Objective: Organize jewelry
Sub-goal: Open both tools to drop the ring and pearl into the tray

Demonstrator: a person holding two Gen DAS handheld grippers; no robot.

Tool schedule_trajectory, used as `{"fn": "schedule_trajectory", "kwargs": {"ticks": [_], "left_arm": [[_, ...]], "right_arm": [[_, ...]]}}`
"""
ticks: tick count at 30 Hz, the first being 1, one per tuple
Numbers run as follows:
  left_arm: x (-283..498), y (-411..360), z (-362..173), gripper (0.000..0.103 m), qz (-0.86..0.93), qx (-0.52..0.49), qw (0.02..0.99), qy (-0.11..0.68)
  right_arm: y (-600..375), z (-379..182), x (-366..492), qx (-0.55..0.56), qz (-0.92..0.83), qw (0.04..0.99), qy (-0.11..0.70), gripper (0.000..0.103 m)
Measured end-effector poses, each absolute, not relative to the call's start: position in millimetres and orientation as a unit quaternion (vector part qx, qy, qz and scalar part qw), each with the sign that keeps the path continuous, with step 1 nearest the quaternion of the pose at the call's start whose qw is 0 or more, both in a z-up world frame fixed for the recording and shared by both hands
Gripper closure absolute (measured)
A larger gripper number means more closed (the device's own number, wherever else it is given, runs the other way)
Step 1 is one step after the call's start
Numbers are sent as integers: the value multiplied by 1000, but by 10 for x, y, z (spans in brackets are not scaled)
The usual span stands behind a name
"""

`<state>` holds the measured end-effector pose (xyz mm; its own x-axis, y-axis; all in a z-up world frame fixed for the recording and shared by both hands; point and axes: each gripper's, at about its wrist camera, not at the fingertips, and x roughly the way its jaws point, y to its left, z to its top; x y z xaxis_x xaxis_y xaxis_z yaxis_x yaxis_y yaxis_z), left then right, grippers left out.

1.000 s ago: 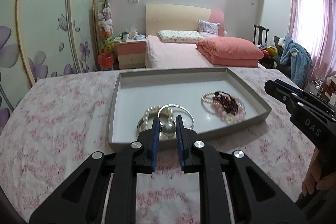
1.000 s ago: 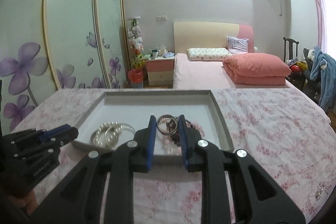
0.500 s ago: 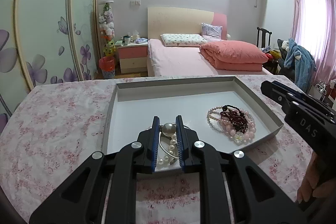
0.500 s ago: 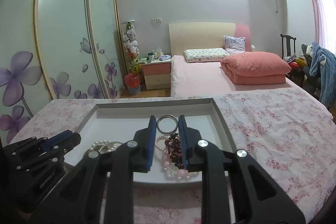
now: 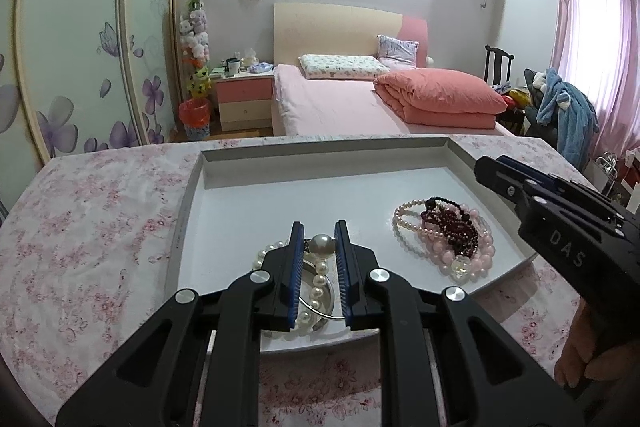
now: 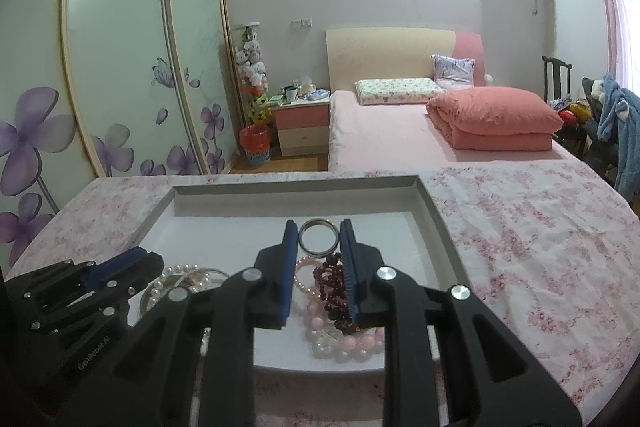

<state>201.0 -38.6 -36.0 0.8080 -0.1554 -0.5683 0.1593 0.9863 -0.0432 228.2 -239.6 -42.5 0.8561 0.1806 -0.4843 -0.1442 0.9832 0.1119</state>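
My left gripper (image 5: 319, 241) is pinched nearly shut on a big pearl (image 5: 322, 245) with a small metal fitting at its side, held above the pearl strand (image 5: 318, 281) and a silver bangle (image 5: 326, 309) at the near left of the grey tray (image 5: 304, 163). My right gripper (image 6: 319, 239) is closed on a metal ring (image 6: 317, 237) by its edges, over the heap of pink and dark red beads (image 6: 340, 307) at the tray's near right.

Both pieces look light, hard and smooth. The pearl is round, so I judge it could roll out of my pads; the fitting may be the safer hold. The ring is stiff and holds well across its width, but could pivot. The strands below are limp and would tangle, so each is best lifted by one loop.
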Motion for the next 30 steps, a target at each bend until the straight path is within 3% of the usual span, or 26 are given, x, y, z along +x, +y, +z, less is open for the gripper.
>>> {"fn": "schedule_trajectory", "kwargs": {"ticks": [10,14,22,30], "left_arm": [[2089,-409,-445,86,-89,2,945,314],[2089,-367,-450,86,-82,-3,945,316],[2027,-213,-397,85,-66,-15,946,316],[1728,14,-251,67,-52,-31,951,302]], "right_arm": [[-2414,-547,2354,48,92,956,274,80],[-2477,-555,2348,62,89,956,273,65],[-2667,-538,2318,96,76,952,280,64],[-2698,-411,2010,92,81,954,273,57]]}}
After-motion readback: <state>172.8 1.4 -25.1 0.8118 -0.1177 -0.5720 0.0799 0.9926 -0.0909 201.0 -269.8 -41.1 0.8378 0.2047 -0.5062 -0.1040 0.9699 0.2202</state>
